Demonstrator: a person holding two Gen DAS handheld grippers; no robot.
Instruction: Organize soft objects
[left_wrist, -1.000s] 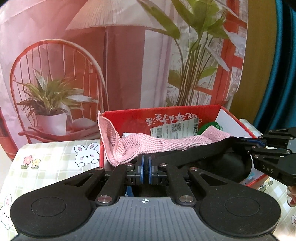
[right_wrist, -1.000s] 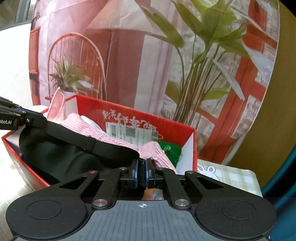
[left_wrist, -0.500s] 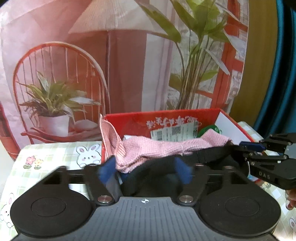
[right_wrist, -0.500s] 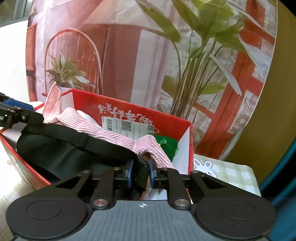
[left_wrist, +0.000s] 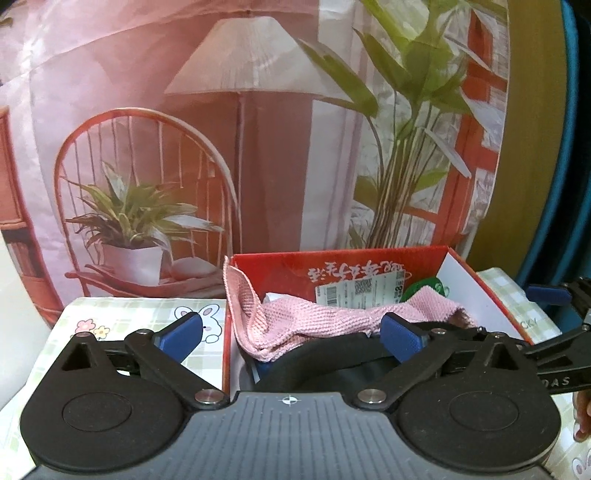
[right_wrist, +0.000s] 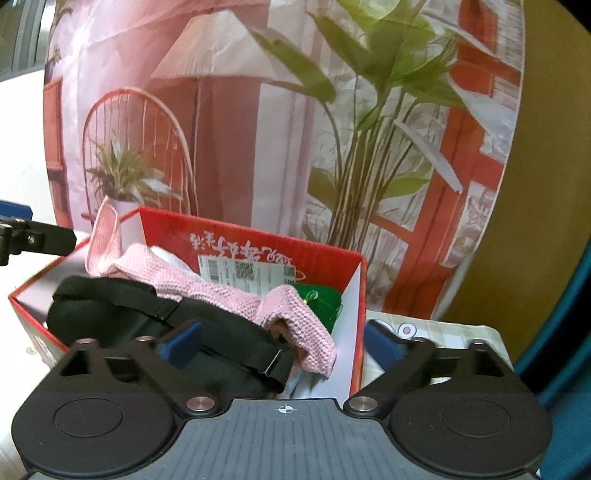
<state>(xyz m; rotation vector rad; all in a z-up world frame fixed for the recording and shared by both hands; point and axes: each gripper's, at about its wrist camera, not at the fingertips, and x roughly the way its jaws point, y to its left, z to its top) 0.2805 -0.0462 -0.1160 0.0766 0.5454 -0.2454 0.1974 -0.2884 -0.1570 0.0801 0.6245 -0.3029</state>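
Note:
A red cardboard box (left_wrist: 369, 260) (right_wrist: 258, 243) stands on the table and holds a pink knitted cloth (left_wrist: 317, 317) (right_wrist: 221, 291), a black strapped soft item (left_wrist: 332, 358) (right_wrist: 155, 317) and something green (right_wrist: 321, 299). The black item lies inside the box under the pink cloth. My left gripper (left_wrist: 291, 334) is open and empty just above the box's near side. My right gripper (right_wrist: 284, 343) is open and empty over the box's right corner. The right gripper also shows at the right edge of the left wrist view (left_wrist: 554, 317).
A checked tablecloth with rabbit prints (left_wrist: 147, 314) covers the table. A printed backdrop with a chair, lamp and plants (left_wrist: 258, 147) hangs right behind the box. A blue curtain (left_wrist: 576, 147) is at the far right.
Both grippers opened and let go of the black strapped item, which dropped into the box. Both grippers have pulled back and up a little.

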